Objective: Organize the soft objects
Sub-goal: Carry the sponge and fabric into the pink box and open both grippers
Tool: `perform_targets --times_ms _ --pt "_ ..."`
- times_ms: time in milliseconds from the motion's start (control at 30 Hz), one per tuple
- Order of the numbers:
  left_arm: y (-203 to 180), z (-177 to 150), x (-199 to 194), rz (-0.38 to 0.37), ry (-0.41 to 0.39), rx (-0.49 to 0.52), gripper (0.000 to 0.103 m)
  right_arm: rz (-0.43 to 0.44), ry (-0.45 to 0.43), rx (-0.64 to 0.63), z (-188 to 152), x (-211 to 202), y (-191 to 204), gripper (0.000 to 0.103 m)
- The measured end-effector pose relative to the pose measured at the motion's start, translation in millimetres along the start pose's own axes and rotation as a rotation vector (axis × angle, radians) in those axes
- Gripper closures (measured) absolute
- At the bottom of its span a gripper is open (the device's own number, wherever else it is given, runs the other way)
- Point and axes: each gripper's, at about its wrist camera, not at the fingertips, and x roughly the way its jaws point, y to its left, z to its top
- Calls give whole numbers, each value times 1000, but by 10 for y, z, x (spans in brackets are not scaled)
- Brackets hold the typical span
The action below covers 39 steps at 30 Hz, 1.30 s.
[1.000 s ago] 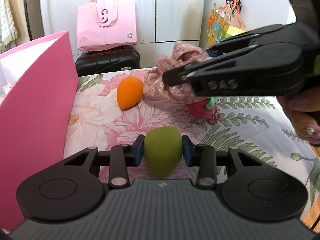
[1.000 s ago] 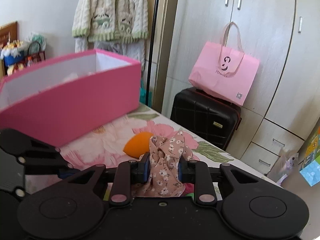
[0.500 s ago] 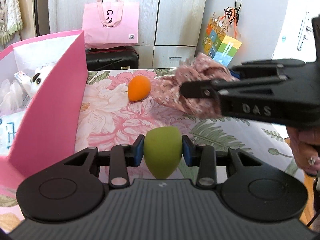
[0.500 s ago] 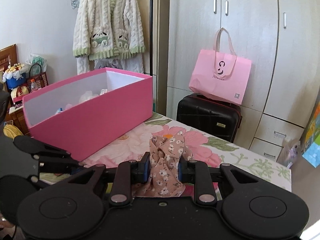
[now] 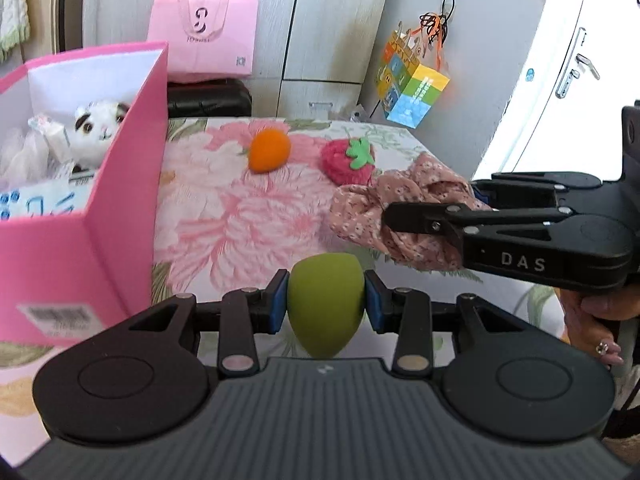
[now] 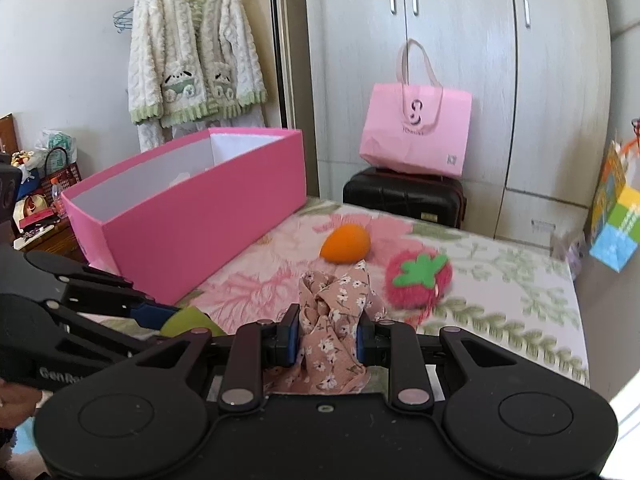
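Observation:
My left gripper [image 5: 326,304] is shut on a green egg-shaped sponge [image 5: 326,300], held above the flowered bedspread [image 5: 240,216]. My right gripper [image 6: 327,336] is shut on a pink floral fabric scrunchie [image 6: 334,320]; from the left wrist view that scrunchie [image 5: 400,208] hangs from the right gripper at the right. An orange egg-shaped sponge [image 5: 269,154] and a red plush strawberry [image 5: 348,160] lie on the bed further back. The open pink box [image 5: 100,208] stands at the left, with a white plush toy [image 5: 100,128] and packets inside.
A pink paper bag [image 6: 414,128] sits on a black suitcase [image 6: 404,196] behind the bed, before white wardrobes. A colourful cube bag [image 5: 412,88] hangs at the right. A fluffy cardigan [image 6: 192,68] hangs on the wall. A hand [image 5: 600,320] grips the right tool.
Both grippers have pulled back from the far bed with their objects still held. The pink box's inside and the strawberry have come into view; the right gripper has rolled.

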Motion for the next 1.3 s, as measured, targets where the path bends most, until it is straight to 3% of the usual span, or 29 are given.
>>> perform_targets --times_ms 500,667,800,933,1033,1167,1300 --pt "386 -205 -622 -15 129 -30 65 61 90 108 -164 -350 303 72" --pt "520 -194 -914 -18 156 -39 65 160 128 168 -129 -436 445 71" --pt "609 -121 -1143 -30 159 -38 65 187 141 125 -38 -504 646 71" --pt "684 2 -1378 -16 127 -18 65 213 127 66 128 -544 867 71" --pt "780 114 -1549 10 54 3 65 232 92 18 310 -545 1025 71" --pt "925 297 -1626 71 -22 -5 65 249 32 -40 560 -497 1189 71" --pt "1150 533 -1608 74 -64 -30 65 260 -24 -65 824 -373 1273 71"
